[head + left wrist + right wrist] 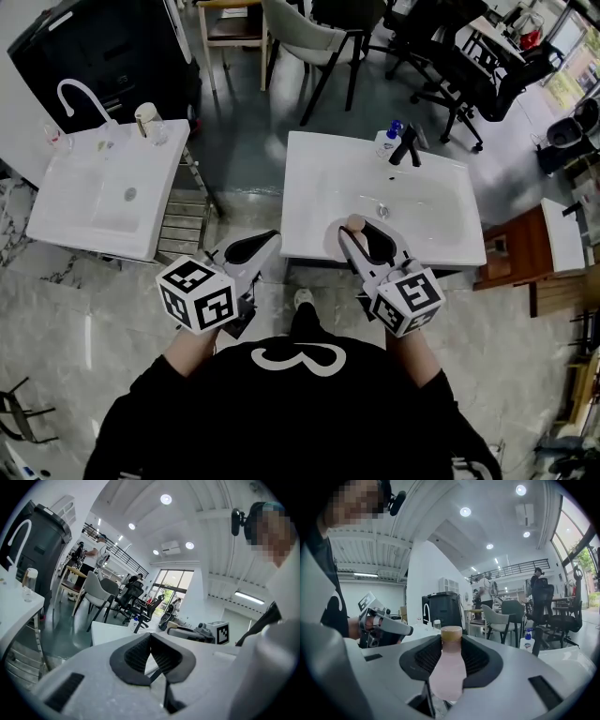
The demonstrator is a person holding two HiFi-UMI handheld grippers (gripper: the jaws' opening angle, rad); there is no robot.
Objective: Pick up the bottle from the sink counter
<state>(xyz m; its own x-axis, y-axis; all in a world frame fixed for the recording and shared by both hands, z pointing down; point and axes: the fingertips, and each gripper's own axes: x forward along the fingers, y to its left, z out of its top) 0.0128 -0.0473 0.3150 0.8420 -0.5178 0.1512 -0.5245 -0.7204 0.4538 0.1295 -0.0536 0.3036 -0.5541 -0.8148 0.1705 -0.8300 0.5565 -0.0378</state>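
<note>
My right gripper is shut on a pale pink bottle with a tan cap, held over the front edge of the white sink counter. In the right gripper view the bottle stands upright between the black ribbed pads, its cap poking above them. My left gripper hovers left of the counter, off its edge. The left gripper view shows its pads meeting at the tip with nothing between them.
A black faucet and a blue-capped soap bottle stand at the counter's back. A second white sink with a white faucet is at left. A wooden table lies right; chairs stand behind.
</note>
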